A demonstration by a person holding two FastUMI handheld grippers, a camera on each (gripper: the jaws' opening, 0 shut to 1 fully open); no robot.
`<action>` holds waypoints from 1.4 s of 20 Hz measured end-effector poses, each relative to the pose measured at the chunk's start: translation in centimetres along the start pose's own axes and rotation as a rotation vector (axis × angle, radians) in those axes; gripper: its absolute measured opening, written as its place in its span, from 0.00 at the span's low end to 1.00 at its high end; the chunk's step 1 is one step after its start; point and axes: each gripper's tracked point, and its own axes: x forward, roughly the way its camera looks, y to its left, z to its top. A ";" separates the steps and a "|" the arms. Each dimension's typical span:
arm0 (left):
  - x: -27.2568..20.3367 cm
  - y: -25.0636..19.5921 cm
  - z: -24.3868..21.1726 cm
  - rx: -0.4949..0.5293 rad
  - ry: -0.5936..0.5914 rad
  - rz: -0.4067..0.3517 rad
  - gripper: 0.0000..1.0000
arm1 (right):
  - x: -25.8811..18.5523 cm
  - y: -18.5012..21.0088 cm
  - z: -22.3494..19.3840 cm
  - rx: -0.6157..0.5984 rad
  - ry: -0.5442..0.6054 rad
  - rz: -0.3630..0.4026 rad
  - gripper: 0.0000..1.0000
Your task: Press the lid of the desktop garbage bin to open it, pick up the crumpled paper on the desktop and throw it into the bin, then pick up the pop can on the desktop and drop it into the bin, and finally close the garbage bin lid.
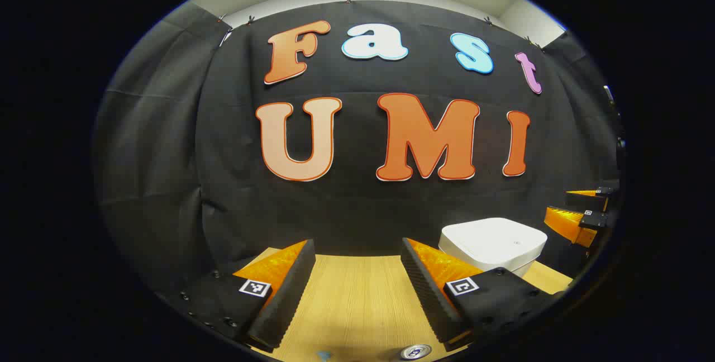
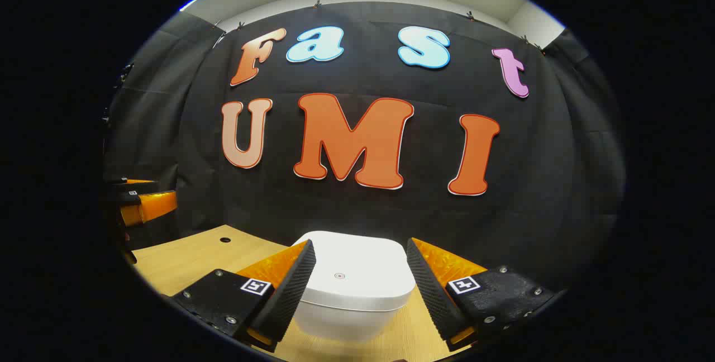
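Holding the right gripper (image 2: 360,284) spread wide with nothing between its fingers, we have it raised just in front of the garbage bin (image 2: 349,300), whose white lid (image 2: 357,270) lies flat and shut, a small mark near its middle. Our left gripper (image 1: 357,289) is likewise spread and empty, hovering over the bare wooden desktop (image 1: 357,306), with the bin off to its right near the black cloth wall (image 1: 223,183). At the lower edge of the left gripper view we make out what looks like the top of the pop can (image 1: 415,352), close below the fingers; we cannot place the crumpled paper. A closed lid fits either end of the job, so we judge the risks on the things themselves. The bin looks light and stands free on smooth wood, so any press on the lid that lands off-centre or pushes forward could slide or tip it toward the wall. The can sits so near the left fingers that a careless descent might knock it rolling.
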 end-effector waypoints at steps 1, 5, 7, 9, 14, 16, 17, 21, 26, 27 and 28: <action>0.0 0.3 0.0 0.006 -0.002 0.002 0.98 | 0.0 0.0 0.0 -0.004 0.001 0.001 0.99; 0.0 1.2 0.8 0.027 -0.017 0.008 0.99 | 0.2 0.0 0.1 -0.005 0.004 0.009 0.99; -0.1 2.1 0.7 0.026 -0.019 0.032 0.98 | 0.2 0.0 0.0 -0.007 0.008 0.011 0.99; 0.1 2.6 0.3 -0.001 -0.005 0.043 0.98 | 0.2 0.2 0.0 -0.010 0.009 0.017 0.99; -0.4 3.5 -0.3 -0.007 0.014 0.078 0.98 | 0.4 0.4 0.0 -0.016 0.019 0.033 0.99; -0.6 3.3 -0.1 -0.003 0.016 0.077 0.98 | 0.5 0.5 0.0 -0.016 0.024 0.039 0.99; -0.7 3.1 -0.4 0.001 0.017 0.073 0.98 | 0.6 0.5 0.0 -0.016 0.027 0.041 0.99; -1.0 2.1 -0.7 0.017 0.023 0.056 0.98 | 1.2 0.5 -0.2 -0.017 0.042 0.050 0.92; -1.2 1.7 -0.7 0.029 0.027 0.056 0.98 | 2.3 0.4 -0.4 0.009 0.073 0.055 0.61; -1.3 1.8 -0.9 0.029 0.031 0.060 0.98 | 2.7 0.3 -0.7 0.014 0.082 0.059 0.50; -1.4 1.9 -0.9 0.028 0.034 0.065 0.98 | 2.9 0.5 -0.9 0.016 0.092 0.064 0.39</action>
